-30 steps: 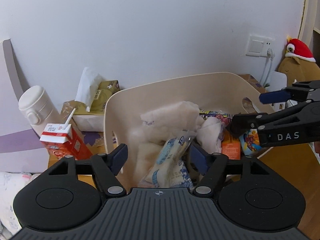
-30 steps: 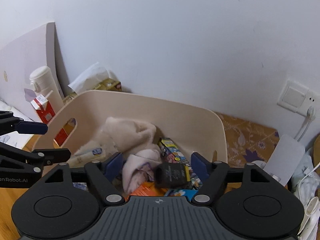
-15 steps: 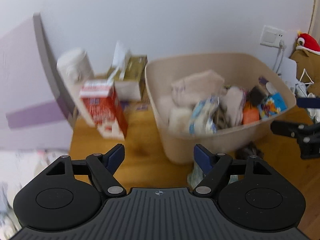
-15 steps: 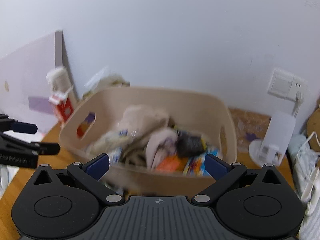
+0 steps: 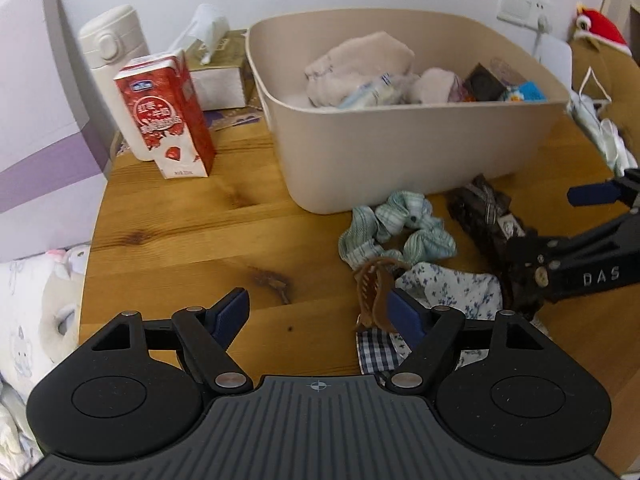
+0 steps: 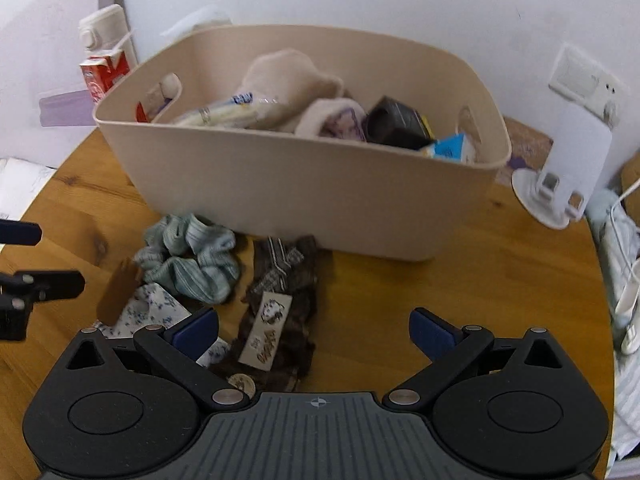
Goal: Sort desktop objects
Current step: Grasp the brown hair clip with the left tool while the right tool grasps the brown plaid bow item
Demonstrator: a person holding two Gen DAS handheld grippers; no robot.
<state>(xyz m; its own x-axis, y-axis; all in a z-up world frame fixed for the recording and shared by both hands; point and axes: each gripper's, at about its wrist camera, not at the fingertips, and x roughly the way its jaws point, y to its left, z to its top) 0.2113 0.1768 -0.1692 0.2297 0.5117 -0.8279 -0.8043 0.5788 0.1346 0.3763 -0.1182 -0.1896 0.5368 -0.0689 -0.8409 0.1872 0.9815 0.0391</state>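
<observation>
A beige bin (image 5: pixel 400 148) (image 6: pixel 304 192) on the wooden table holds cloths, packets and small boxes. In front of it lie a green scrunchie (image 5: pixel 394 230) (image 6: pixel 192 258), a brown hair claw (image 5: pixel 374 286) (image 6: pixel 116 294), a floral cloth (image 5: pixel 452 294) (image 6: pixel 150 308) and a dark brown plaid piece with a label (image 5: pixel 490 224) (image 6: pixel 280 304). My left gripper (image 5: pixel 318 316) is open and empty, low over the table beside the claw. My right gripper (image 6: pixel 314 330) is open and empty, just above the plaid piece; it also shows in the left wrist view (image 5: pixel 576 236).
A red milk carton (image 5: pixel 166 116), a white flask (image 5: pixel 112 60) and a tissue box (image 5: pixel 216 76) stand left of the bin. A white stand (image 6: pixel 560 176) and wall socket (image 6: pixel 584 76) are at the right. The table's round edge (image 5: pixel 90 256) is at the left.
Both grippers have pulled back from over the bin and dropped toward the table front. The blue-and-white packet stays in the bin. The loose items in front have come into view.
</observation>
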